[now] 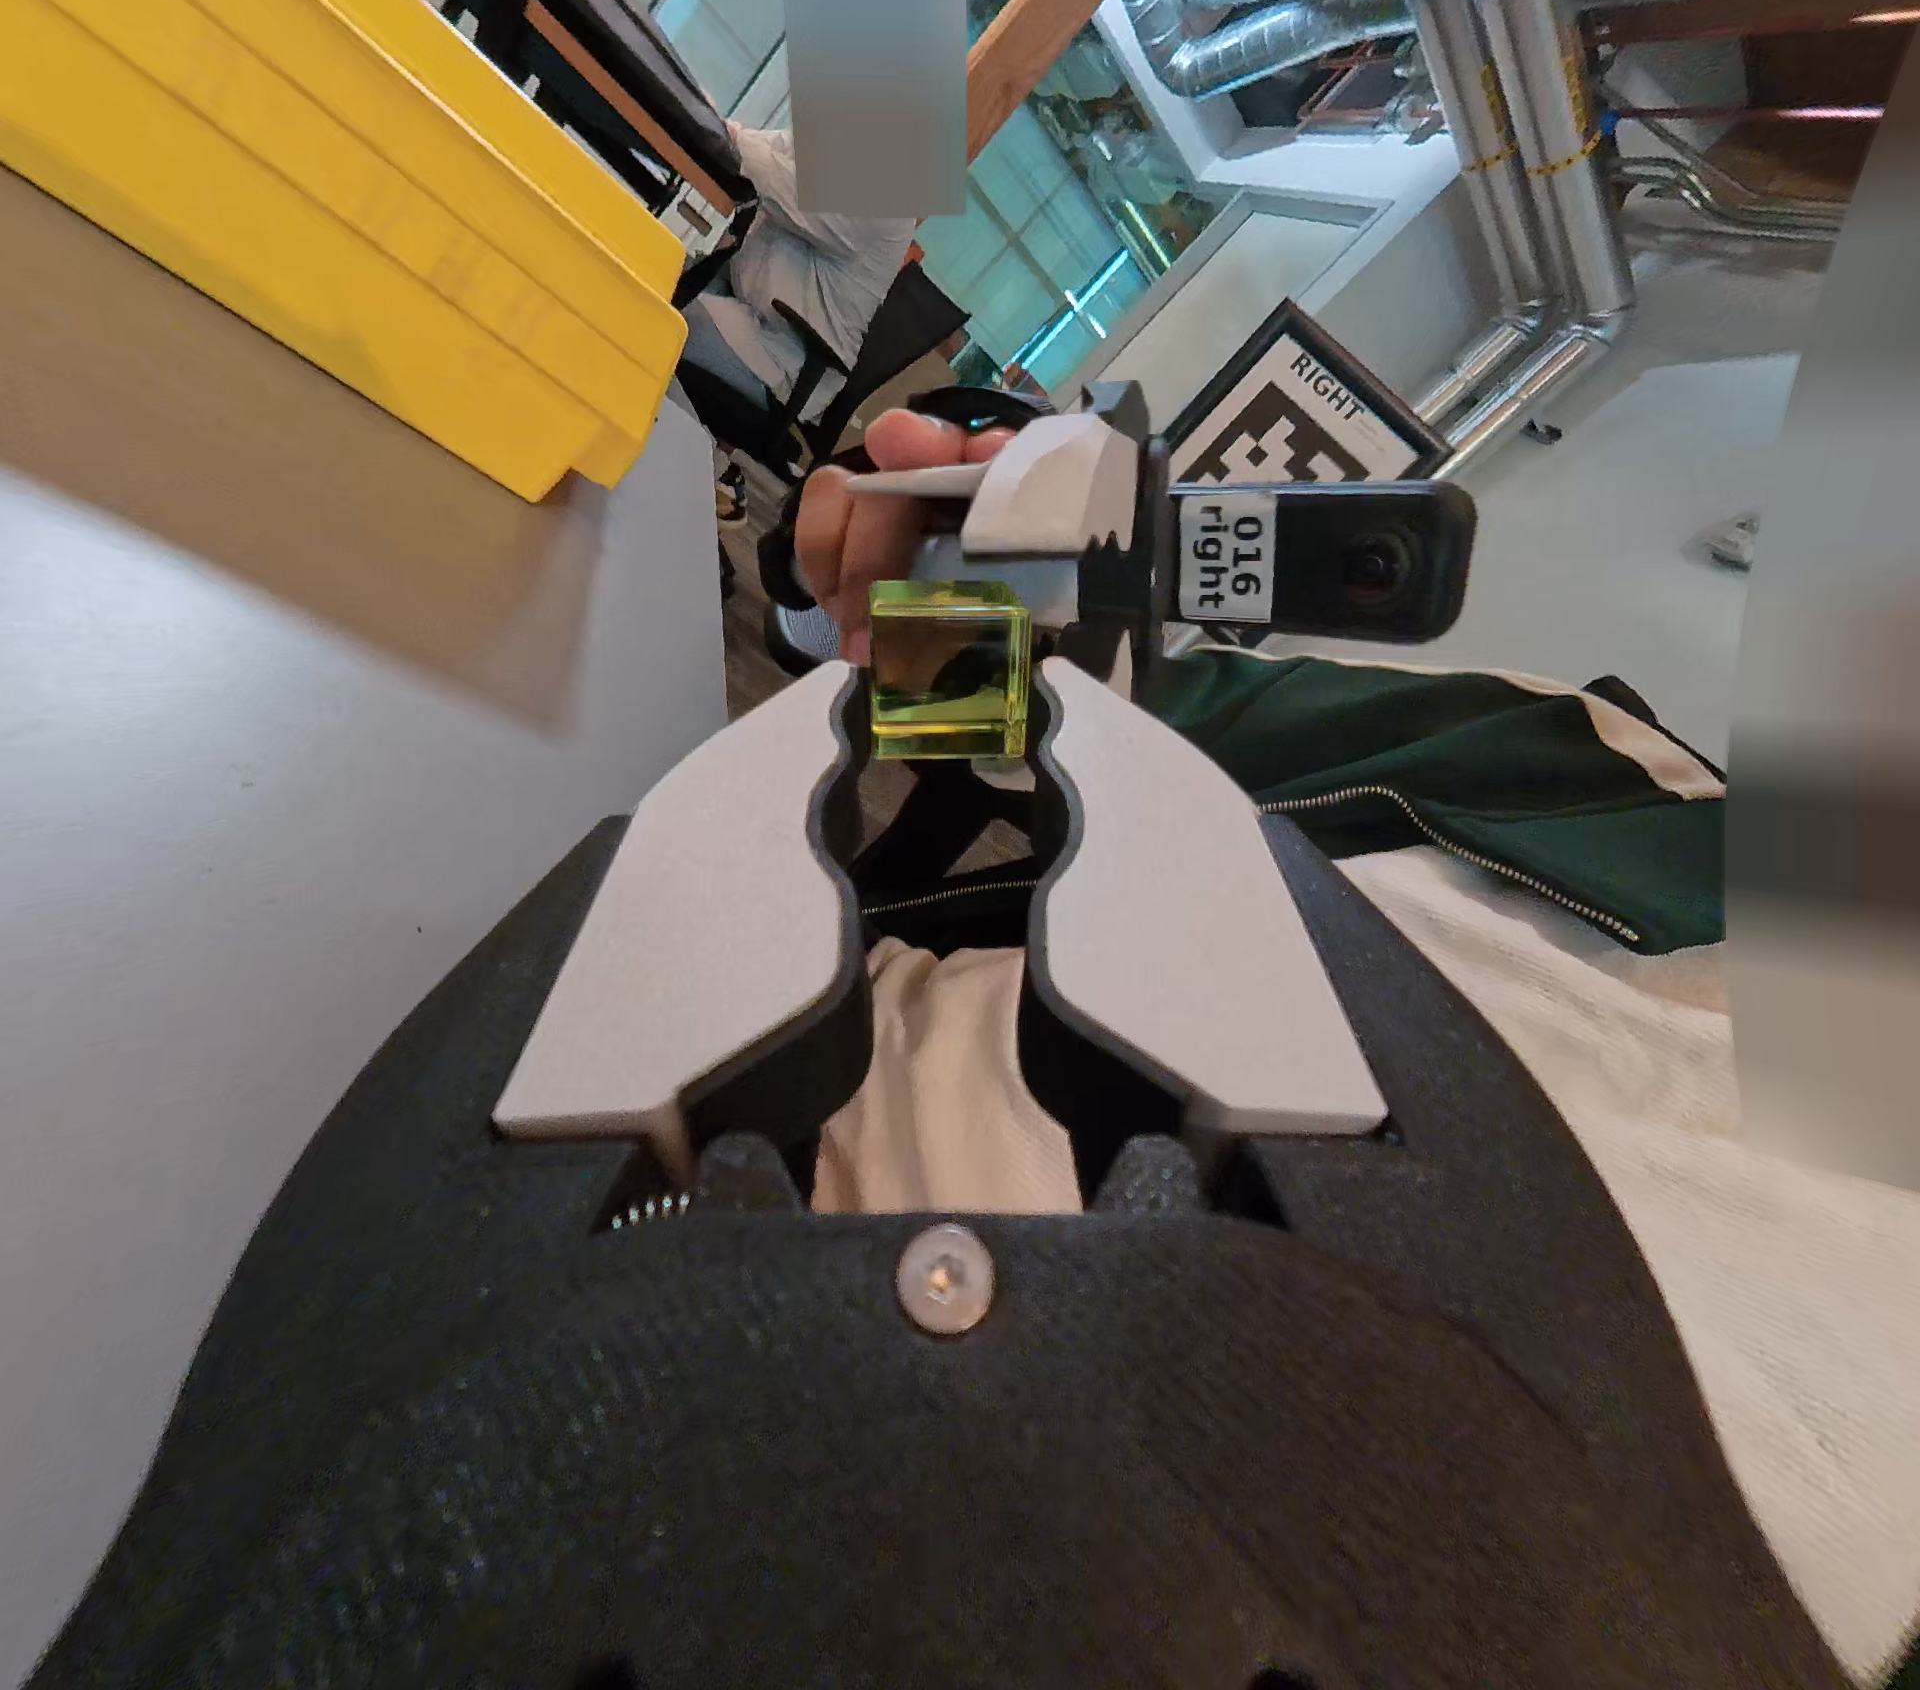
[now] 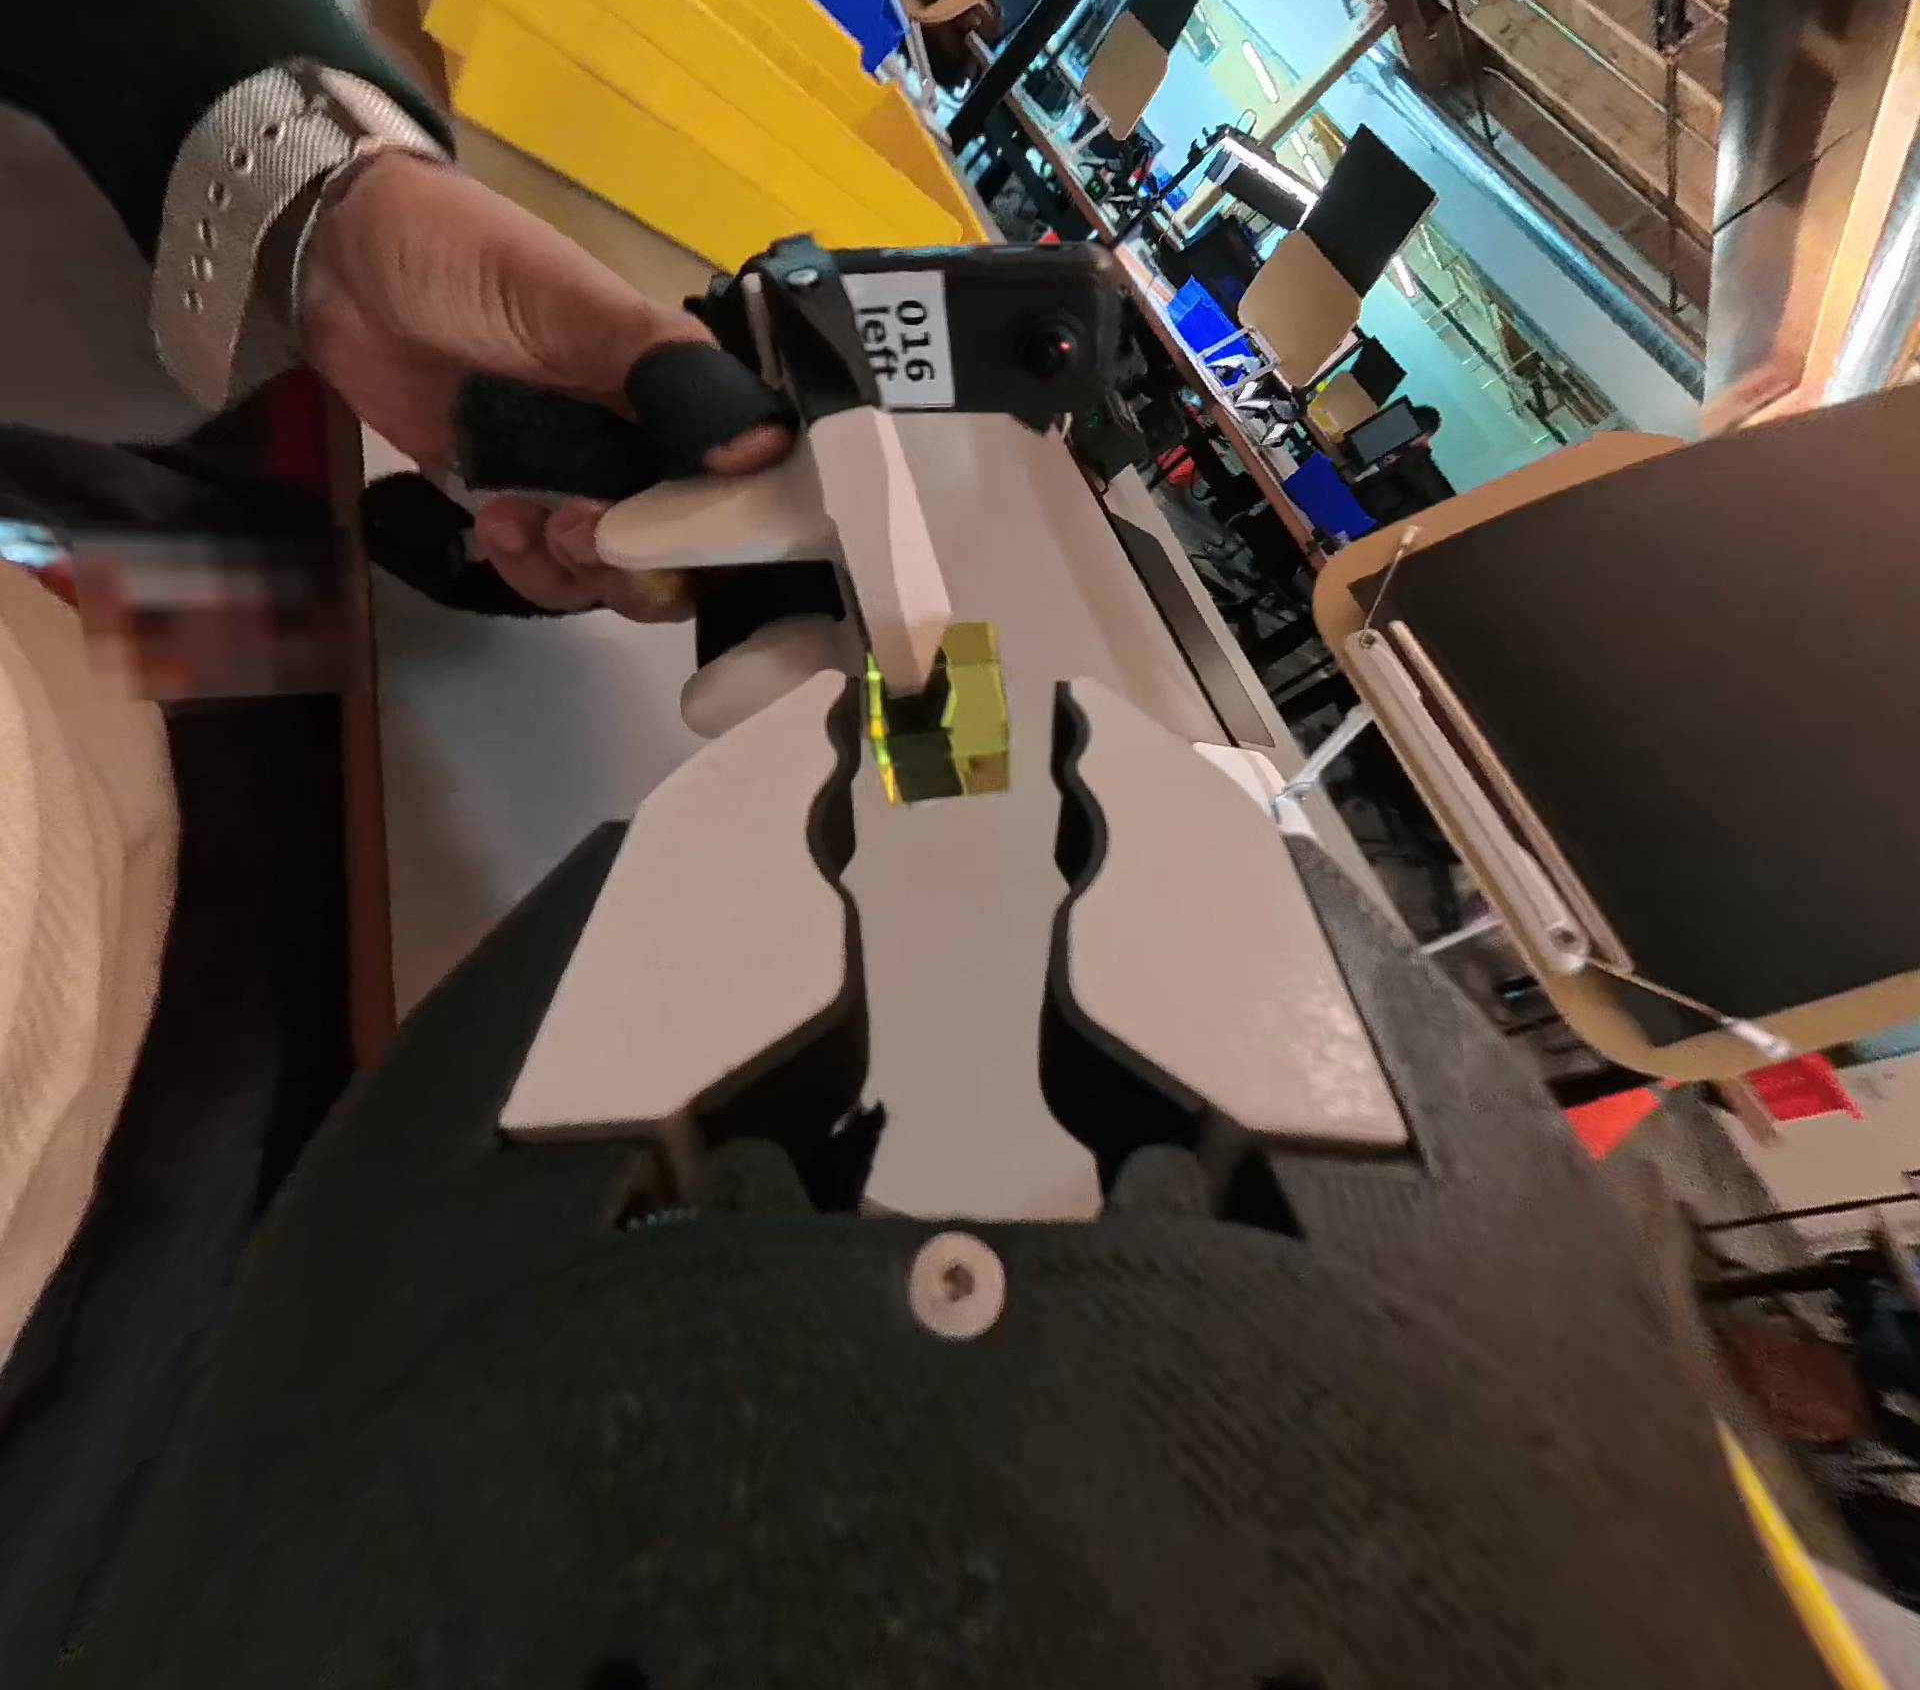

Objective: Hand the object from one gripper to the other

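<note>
Mid-air handover: green cube (image 1: 948, 684) pinched in left gripper (image 1: 940, 710).
Right gripper (image 2: 961, 731) fingers wide, straddling cube w/o gripping; next, judged: right clamps, then left releases.

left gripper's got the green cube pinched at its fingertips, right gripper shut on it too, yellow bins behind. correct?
Not quite: the right gripper is open, with a gap beside the cube, as the right wrist view shows. The left gripper does pinch it, and the yellow bins are behind.
</note>
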`<state>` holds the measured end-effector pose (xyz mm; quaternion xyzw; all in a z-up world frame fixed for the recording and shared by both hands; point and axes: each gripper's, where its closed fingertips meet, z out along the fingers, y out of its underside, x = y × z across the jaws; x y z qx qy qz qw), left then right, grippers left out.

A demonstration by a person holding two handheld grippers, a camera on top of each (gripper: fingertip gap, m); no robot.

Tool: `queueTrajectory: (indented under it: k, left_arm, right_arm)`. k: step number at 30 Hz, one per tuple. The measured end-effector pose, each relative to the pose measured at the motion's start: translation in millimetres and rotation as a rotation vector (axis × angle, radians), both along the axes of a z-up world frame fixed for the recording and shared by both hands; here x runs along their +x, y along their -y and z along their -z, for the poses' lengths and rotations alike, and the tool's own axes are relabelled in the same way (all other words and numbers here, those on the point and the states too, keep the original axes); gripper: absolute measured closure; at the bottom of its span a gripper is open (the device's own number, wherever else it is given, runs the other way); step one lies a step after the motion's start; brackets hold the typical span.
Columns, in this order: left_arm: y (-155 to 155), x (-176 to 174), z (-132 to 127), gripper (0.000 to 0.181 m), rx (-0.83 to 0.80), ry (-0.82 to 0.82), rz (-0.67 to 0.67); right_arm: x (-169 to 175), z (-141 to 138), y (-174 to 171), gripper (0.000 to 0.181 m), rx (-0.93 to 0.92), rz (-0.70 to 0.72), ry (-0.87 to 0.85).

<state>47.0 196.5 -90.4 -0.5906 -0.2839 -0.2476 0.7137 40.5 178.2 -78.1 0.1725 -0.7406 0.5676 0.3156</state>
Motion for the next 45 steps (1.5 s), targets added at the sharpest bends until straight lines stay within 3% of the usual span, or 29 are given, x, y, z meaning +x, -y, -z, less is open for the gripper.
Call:
queueTrajectory:
  k: [11, 21, 30, 45]
  left_arm:
    - [8.9, -3.6, -17.0, 0.154, 0.066, -0.116, -0.077]
    - [1.7, 4.8, -22.2, 0.155, 0.029, -0.258, -0.097]
    - [-3.8, 8.6, -18.9, 0.155, -0.006, -0.285, -0.089]
    - [-3.1, 8.3, -23.8, 0.149, 0.028, -0.293, -0.106]
  right_arm:
    - [-10.1, -25.9, -10.1, 0.135, -0.31, -0.21, 0.741]
    - [5.5, -17.9, 7.7, 0.126, -0.365, -0.312, 1.088]
    - [8.2, -19.0, 7.1, 0.153, -0.363, -0.344, 1.103]
    - [3.9, -22.6, 3.4, 0.154, -0.357, -0.339, 1.125]
